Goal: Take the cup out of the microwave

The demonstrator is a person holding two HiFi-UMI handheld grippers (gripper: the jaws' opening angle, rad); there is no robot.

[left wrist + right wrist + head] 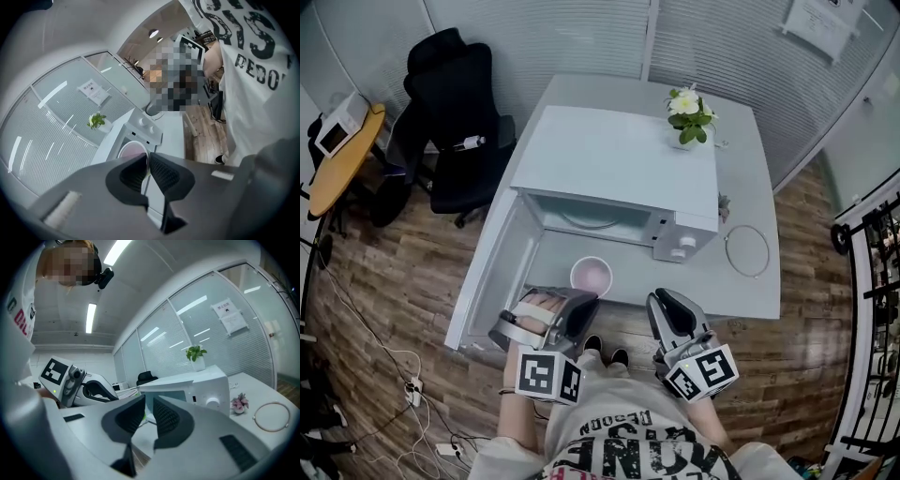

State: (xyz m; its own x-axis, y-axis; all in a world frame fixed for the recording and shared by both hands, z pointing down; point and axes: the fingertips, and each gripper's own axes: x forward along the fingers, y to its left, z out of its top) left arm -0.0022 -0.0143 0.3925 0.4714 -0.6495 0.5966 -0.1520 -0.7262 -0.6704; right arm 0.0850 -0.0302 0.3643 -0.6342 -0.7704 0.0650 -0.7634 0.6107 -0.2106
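The pink cup (591,276) with a white rim is out in front of the white microwave (619,159), whose door (492,281) hangs wide open to the left. My left gripper (584,305) reaches it from the near side. In the left gripper view the jaws (148,169) are shut on the cup's thin wall, with the pink inside (132,151) just beyond them. My right gripper (661,305) hovers to the cup's right, off the table's near edge. In the right gripper view its jaws (149,416) stand slightly apart with nothing between them.
A potted plant (689,117) stands on the microwave's far right corner. A thin wire ring (747,251) and a small pink flower (724,208) lie on the grey table (741,178) right of the microwave. A black office chair (450,112) is at the left.
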